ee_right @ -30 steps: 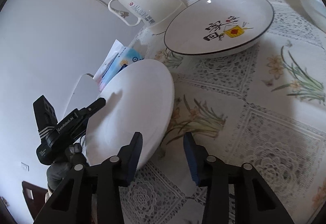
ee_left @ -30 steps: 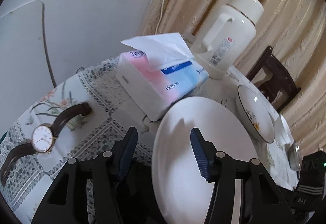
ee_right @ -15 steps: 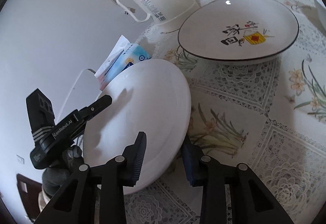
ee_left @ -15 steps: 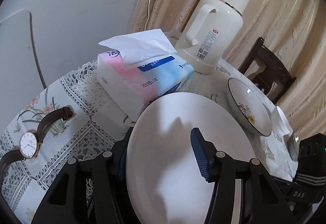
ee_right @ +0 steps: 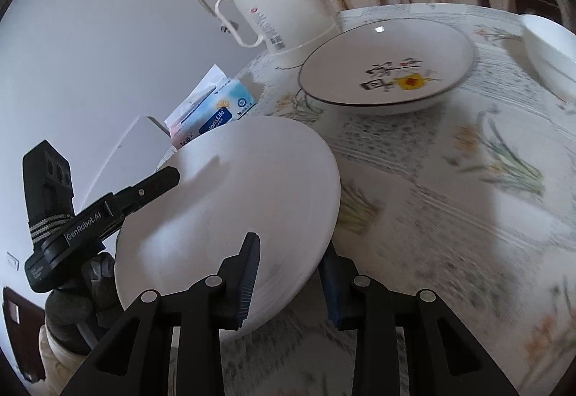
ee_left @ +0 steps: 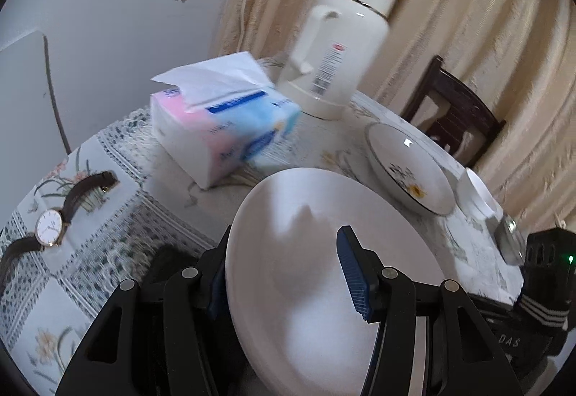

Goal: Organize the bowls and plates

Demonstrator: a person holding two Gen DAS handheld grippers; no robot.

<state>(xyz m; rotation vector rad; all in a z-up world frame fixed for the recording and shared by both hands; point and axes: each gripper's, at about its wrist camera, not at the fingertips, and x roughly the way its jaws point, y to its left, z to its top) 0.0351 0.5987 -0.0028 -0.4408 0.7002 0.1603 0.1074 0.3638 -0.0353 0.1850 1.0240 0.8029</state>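
Note:
A plain white plate hangs tilted over the table, and each gripper has part of its rim between its jaws. My left gripper is open, with one finger under the plate and the other above it. In the right wrist view that upper finger lies over the white plate. My right gripper is also open but narrower, straddling the near rim with one pad over and one under. Beyond it a dark-rimmed patterned plate sits flat, with a small white bowl to its right.
A white thermos jug and a tissue pack stand at the back of the flowered tablecloth. A wristwatch lies to the left. A dark chair stands behind the patterned plate, against the curtain.
The white plate's rim has slid deeper between both pairs of jaws. The right gripper's fingers have drawn closer together, while the left gripper's gap is unchanged. Both views are blurred by motion.

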